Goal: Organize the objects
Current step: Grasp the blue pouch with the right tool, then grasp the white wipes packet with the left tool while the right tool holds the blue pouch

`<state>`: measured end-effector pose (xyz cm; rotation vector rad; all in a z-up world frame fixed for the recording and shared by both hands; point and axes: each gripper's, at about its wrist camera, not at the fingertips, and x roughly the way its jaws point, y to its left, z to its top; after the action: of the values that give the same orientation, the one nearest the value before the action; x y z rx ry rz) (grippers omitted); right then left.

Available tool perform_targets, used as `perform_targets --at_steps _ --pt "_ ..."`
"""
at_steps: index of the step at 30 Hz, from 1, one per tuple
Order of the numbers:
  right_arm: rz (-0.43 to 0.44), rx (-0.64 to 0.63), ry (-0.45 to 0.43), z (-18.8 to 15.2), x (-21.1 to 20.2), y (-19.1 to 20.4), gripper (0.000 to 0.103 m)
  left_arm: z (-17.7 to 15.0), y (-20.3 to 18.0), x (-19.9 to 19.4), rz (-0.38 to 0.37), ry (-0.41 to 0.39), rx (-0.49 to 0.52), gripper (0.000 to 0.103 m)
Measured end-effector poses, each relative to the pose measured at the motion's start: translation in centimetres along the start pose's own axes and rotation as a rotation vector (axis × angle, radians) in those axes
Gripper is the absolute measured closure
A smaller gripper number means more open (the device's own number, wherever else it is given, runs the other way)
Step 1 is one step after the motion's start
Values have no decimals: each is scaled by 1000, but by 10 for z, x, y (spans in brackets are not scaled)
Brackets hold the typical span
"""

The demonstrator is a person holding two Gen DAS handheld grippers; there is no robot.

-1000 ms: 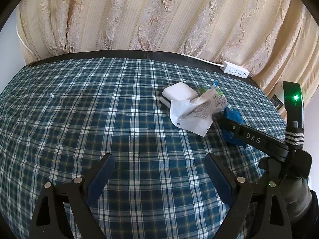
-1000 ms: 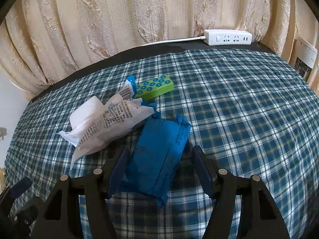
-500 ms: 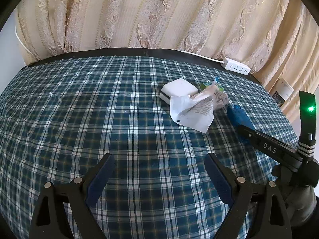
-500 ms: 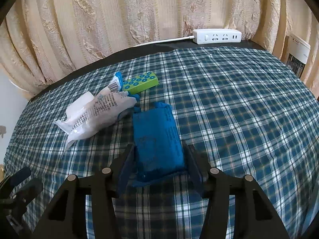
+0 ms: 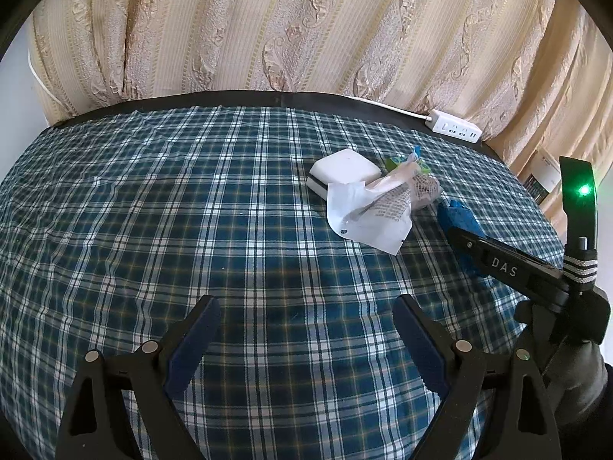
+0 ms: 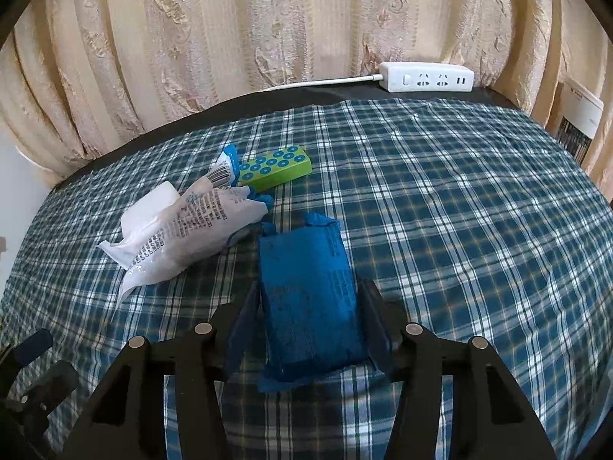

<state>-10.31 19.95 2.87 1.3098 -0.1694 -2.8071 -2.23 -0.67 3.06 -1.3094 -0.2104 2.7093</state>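
Note:
My right gripper [image 6: 308,303] is shut on a blue packet [image 6: 306,291], which rests on the plaid cloth; the packet also shows in the left wrist view [image 5: 458,218]. Left of it lie a crumpled white printed wrapper [image 6: 184,237], a white block [image 6: 147,207] and a green box with blue dots [image 6: 274,170]. In the left wrist view the wrapper [image 5: 379,211] and the white block [image 5: 345,168] lie ahead to the right. My left gripper [image 5: 306,329] is open and empty above bare cloth. The right gripper's body [image 5: 509,264] shows at the right.
The blue plaid cloth [image 5: 153,211] covers a table that ends at beige curtains [image 5: 268,30]. A white power strip [image 6: 425,76] with its cord lies at the back edge. A white appliance [image 6: 578,122] stands at the far right.
My right gripper closed on the blue packet, turned it straight and drew it away from the wrapper. The left gripper stayed open and hardly moved.

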Motion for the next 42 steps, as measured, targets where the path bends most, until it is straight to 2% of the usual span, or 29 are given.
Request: perform_targets --at_steps 5,20,28,34,42 --pt "-5 -6 -8 -1 -1 -2 60 -1 0 4 9 5 3 9" --pt "45 58 -19 -24 -28 -30 61 3 0 15 41 33 7 9" --pt "102 99 -26 -26 -31 -41 61 21 -31 9 67 -3 113 9" --pt "127 121 -24 -27 -31 -46 61 40 -53 23 74 -10 185 9" --pt "96 161 -19 -26 -33 -56 61 60 -73 49 76 9 247 9"
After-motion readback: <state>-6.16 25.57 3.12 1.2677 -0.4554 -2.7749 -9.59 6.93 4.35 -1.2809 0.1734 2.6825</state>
